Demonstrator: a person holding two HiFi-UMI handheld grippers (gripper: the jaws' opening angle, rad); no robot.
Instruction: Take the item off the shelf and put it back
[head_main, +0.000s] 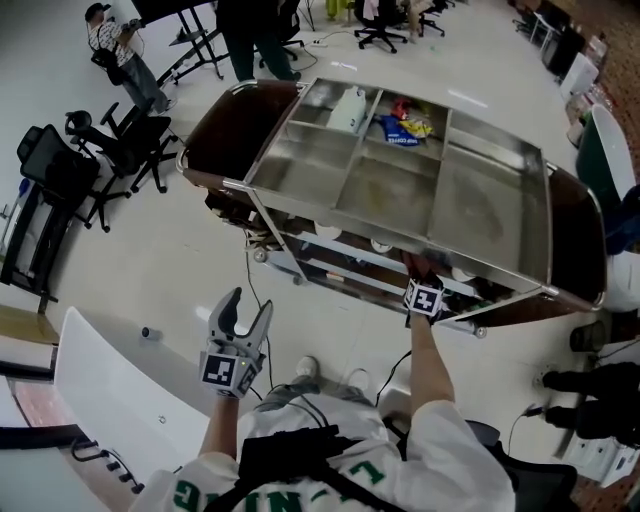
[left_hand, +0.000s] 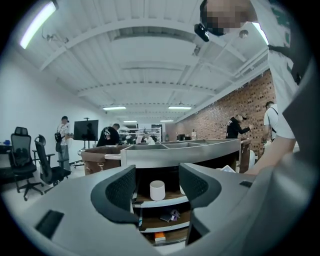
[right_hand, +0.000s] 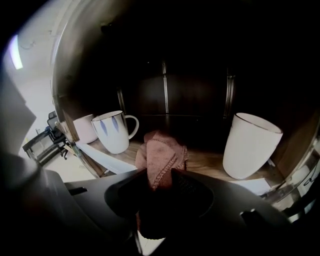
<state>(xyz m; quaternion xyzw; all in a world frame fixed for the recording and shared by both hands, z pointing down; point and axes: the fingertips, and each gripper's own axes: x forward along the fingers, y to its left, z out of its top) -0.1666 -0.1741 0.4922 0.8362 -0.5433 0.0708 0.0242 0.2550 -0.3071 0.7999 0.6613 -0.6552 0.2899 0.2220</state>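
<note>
A pink fringed cloth (right_hand: 160, 155) is pinched between the jaws of my right gripper (right_hand: 159, 180), just above the wooden shelf (right_hand: 205, 162) inside the cart. In the head view the right gripper (head_main: 418, 272) reaches under the cart's steel top tray (head_main: 300, 165), so its jaws are hidden there. On the shelf a white mug with blue marks (right_hand: 112, 131) and a pink mug (right_hand: 85, 128) stand to the left of the cloth, and a tall white cup (right_hand: 250, 145) to the right. My left gripper (head_main: 248, 303) hangs open in free air before the cart, holding nothing.
The top tray's compartments hold a white jug (head_main: 350, 108) and a blue packet (head_main: 405, 128). Office chairs (head_main: 90, 160) stand at the left, a white table (head_main: 110, 400) at the lower left. The left gripper view shows a white cup (left_hand: 157, 190) on a cart shelf.
</note>
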